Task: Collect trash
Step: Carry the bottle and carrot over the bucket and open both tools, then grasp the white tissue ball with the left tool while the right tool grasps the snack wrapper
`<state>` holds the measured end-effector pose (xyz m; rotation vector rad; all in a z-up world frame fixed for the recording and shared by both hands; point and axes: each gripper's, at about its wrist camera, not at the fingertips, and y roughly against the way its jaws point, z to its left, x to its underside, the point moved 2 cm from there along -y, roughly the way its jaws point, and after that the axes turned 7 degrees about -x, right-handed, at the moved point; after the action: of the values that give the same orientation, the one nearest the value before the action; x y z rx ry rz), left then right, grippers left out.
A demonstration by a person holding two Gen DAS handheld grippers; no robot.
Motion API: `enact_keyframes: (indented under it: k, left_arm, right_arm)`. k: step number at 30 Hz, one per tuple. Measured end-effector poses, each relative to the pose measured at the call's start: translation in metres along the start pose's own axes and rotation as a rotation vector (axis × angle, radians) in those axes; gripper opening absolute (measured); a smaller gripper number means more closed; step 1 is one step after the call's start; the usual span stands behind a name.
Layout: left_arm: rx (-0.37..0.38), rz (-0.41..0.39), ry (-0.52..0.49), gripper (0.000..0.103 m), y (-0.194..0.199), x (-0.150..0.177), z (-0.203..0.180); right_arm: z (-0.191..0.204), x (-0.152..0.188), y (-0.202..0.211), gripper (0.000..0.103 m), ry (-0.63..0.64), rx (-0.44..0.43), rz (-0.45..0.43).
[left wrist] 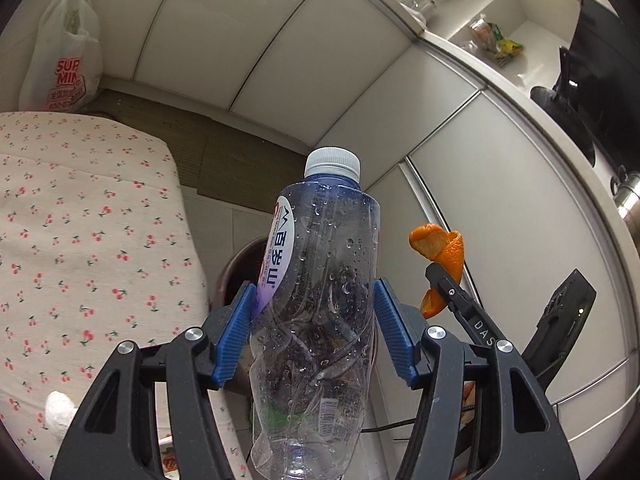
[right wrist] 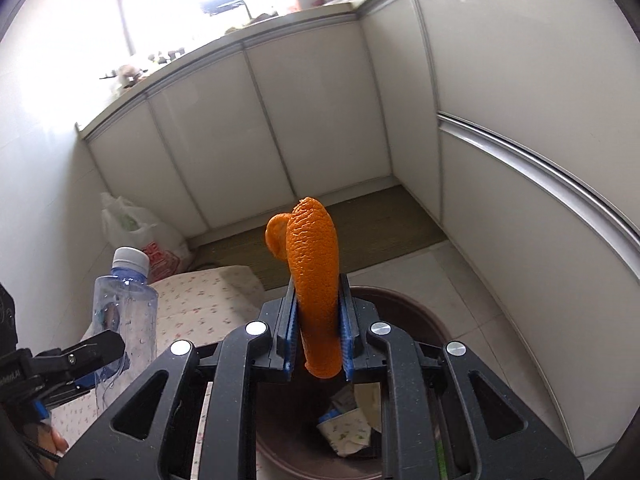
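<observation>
My left gripper [left wrist: 314, 320] is shut on an empty clear plastic bottle [left wrist: 320, 300] with a white cap, held upright; the bottle also shows in the right wrist view [right wrist: 124, 304]. My right gripper [right wrist: 316, 328] is shut on a curled orange peel [right wrist: 314, 280], which also shows in the left wrist view [left wrist: 442, 256]. Both are held above a brown round trash bin [right wrist: 416, 316]. The bin holds crumpled paper trash [right wrist: 348, 432]. In the left wrist view the bin [left wrist: 236, 268] is mostly hidden behind the bottle.
A cushion with cherry-print fabric [left wrist: 80, 240] lies left of the bin. A white plastic shopping bag [left wrist: 64, 64] stands in the corner. White cabinet doors [right wrist: 280, 120] line the walls under a counter. A dark mat [right wrist: 320, 220] covers the floor by the cabinets.
</observation>
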<state>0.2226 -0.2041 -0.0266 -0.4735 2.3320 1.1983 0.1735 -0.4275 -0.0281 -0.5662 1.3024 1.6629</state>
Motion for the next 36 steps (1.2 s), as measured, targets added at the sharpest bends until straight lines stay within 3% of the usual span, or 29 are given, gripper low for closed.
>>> enact_keyframes:
  k: [2,3,5,9,13,20,27,36]
  left_arm:
    - [-0.01,0.006,-0.011,0.059,-0.011,0.0,-0.007]
    - [-0.012,0.008,-0.015,0.059,-0.014,0.001,-0.009]
    - [-0.022,0.02,-0.026,0.059,-0.027,0.003,-0.016]
    - [-0.039,0.051,-0.031,0.06,-0.049,0.005,-0.026]
    - [-0.059,0.105,-0.019,0.061,-0.071,0.011,-0.027]
    - [-0.129,0.089,-0.022,0.064,-0.064,0.016,-0.017]
    - [-0.258,-0.001,-0.067,0.069,-0.029,0.026,-0.005]
    - [-0.358,0.044,-0.062,0.071,0.001,0.054,0.048]
  right_arm:
    - [-0.012,-0.001,-0.003,0.031,-0.03,0.02,0.005]
    - [-0.018,-0.002,-0.003,0.046,-0.047,0.028,0.003]
    - [-0.028,-0.002,0.002,0.066,-0.093,0.06,-0.026]
    - [-0.046,-0.004,0.012,0.083,-0.159,0.113,-0.067]
    - [-0.057,0.001,0.022,0.087,-0.187,0.172,-0.076]
    - [-0.053,0.007,0.025,0.09,-0.168,0.204,-0.062]
    - [-0.017,0.022,0.036,0.096,-0.002,0.239,-0.039]
    - [0.039,0.059,0.028,0.096,0.194,0.219,0.058]
